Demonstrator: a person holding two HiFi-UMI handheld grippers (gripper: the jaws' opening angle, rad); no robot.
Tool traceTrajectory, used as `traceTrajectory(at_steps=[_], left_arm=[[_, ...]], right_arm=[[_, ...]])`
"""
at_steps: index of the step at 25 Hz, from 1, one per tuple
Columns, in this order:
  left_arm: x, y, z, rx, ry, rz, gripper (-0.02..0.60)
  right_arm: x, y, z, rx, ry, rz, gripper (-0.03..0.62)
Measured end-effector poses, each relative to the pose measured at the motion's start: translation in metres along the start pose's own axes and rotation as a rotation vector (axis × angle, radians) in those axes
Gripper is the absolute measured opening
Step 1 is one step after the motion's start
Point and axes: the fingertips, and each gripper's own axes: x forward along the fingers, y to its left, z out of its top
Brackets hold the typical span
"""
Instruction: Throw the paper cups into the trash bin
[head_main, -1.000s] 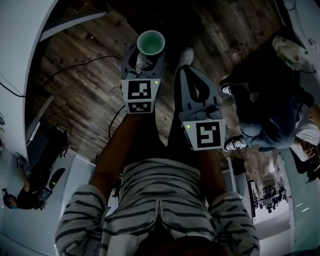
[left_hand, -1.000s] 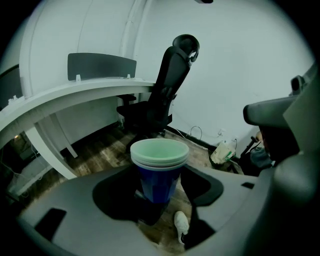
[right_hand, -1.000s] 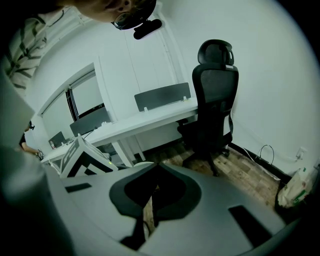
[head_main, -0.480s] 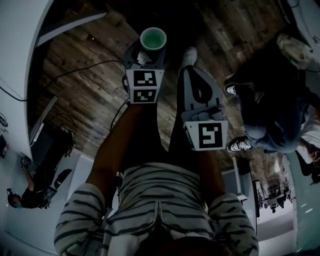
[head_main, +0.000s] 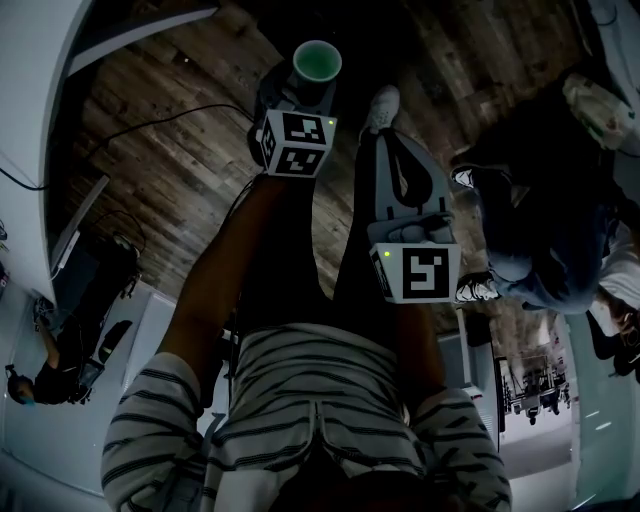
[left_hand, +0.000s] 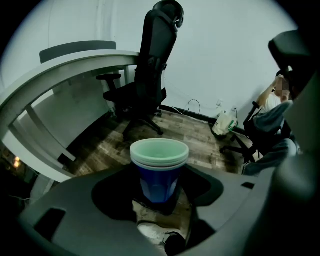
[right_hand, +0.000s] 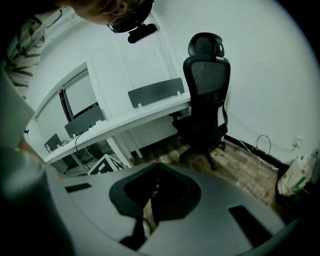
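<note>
Your left gripper (head_main: 303, 88) has pushed further forward since a second ago, and its marker cube (head_main: 295, 142) is twisted a bit now. The stacked paper cups (left_hand: 159, 167) went along with it. They're blue outside and mint-green inside with two rims showing, standing upright and pinched between the left jaws, held up over the wood floor (head_main: 170, 170). Your right gripper (right_hand: 151, 189) sits just beside the left one and closer to your body, jaws pressed together on nothing. Your white shoe (head_main: 381, 105) pokes out past its tip. Further out you've got a black office chair (left_hand: 150, 75) next to a white desk (left_hand: 75, 62), and a seated person (head_main: 530, 230) off to your right.
</note>
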Motion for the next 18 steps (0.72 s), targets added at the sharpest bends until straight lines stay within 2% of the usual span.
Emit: traceTrajectory(at_steps=[5,9,18], left_arm=[[0.011,0.001,-0.008,0.029,0.010,0.001,0.287],[0.022,0.002,-0.024,0.024,0.035,0.001,0.287],[0.057,0.000,-0.039,0.089,0.068,-0.043,0.287]], right_arm=[[0.000,0.001,-0.008,0.005,0.016,0.002,0.009],[0.003,0.005,-0.014,0.001,0.023,0.006,0.009],[0.010,0.006,-0.028,0.011,0.043,0.006,0.009]])
